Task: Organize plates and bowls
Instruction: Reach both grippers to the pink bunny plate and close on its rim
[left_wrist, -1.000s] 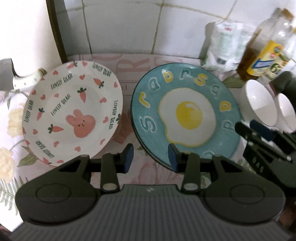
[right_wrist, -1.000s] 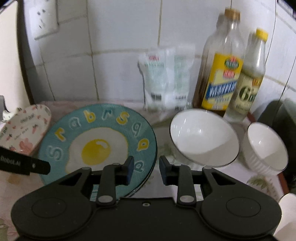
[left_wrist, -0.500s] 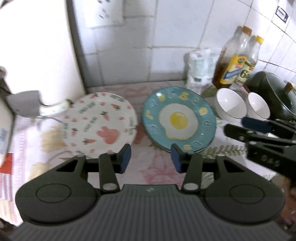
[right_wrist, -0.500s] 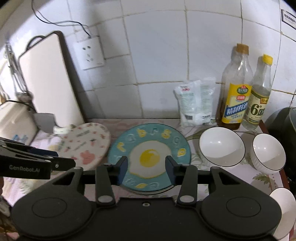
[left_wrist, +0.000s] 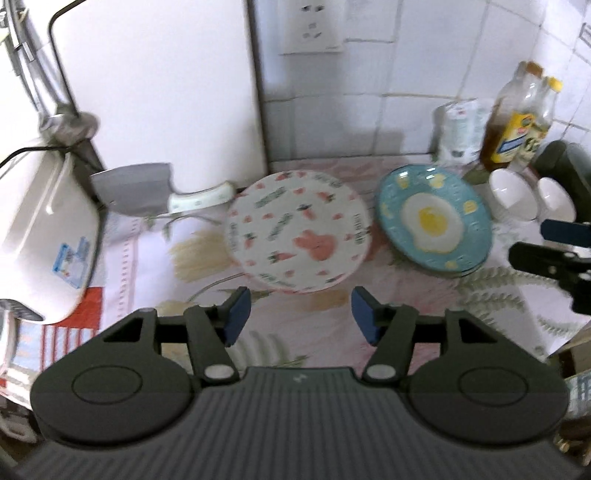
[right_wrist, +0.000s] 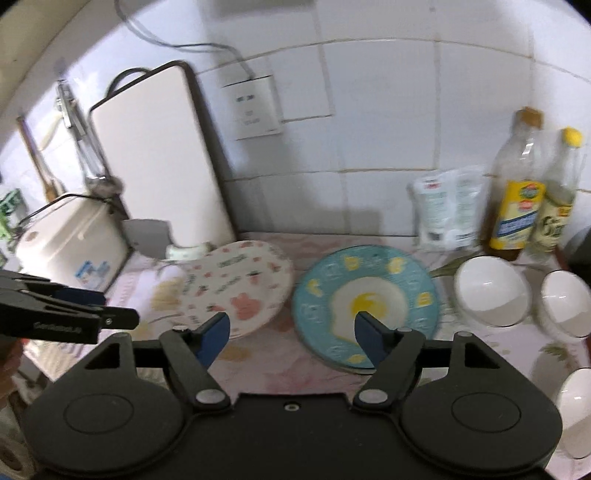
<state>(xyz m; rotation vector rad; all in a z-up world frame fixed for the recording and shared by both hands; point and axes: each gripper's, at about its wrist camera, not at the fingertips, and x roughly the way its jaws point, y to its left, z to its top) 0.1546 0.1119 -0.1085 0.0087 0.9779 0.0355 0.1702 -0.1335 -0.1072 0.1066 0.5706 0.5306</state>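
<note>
A white plate with a pink rabbit and carrots (left_wrist: 295, 230) (right_wrist: 236, 284) lies on the flowered counter. Beside it on the right lies a blue plate with a fried egg (left_wrist: 434, 219) (right_wrist: 365, 299), on top of another plate. Two white bowls (left_wrist: 513, 194) (right_wrist: 491, 291) (right_wrist: 565, 302) stand to the right of it. A third white bowl (right_wrist: 576, 410) shows at the right edge. My left gripper (left_wrist: 299, 314) hangs above the counter's front, jaws opening, nothing between them. My right gripper (right_wrist: 291, 336) is held high before both plates, jaws opening and empty.
A cleaver (left_wrist: 147, 188) lies left of the rabbit plate, before a white cutting board (left_wrist: 159, 85) leaning on the tiled wall. A white rice cooker (left_wrist: 40, 229) is at far left. Two oil bottles (right_wrist: 517, 188) and a white bag (right_wrist: 450, 206) stand at the back right; a dark pot (left_wrist: 565, 166) beyond the bowls.
Both grippers have pulled back and risen away from the plates, which now look smaller and farther. Their jaws have spread wider. The plates and bowls have stayed where they were.
</note>
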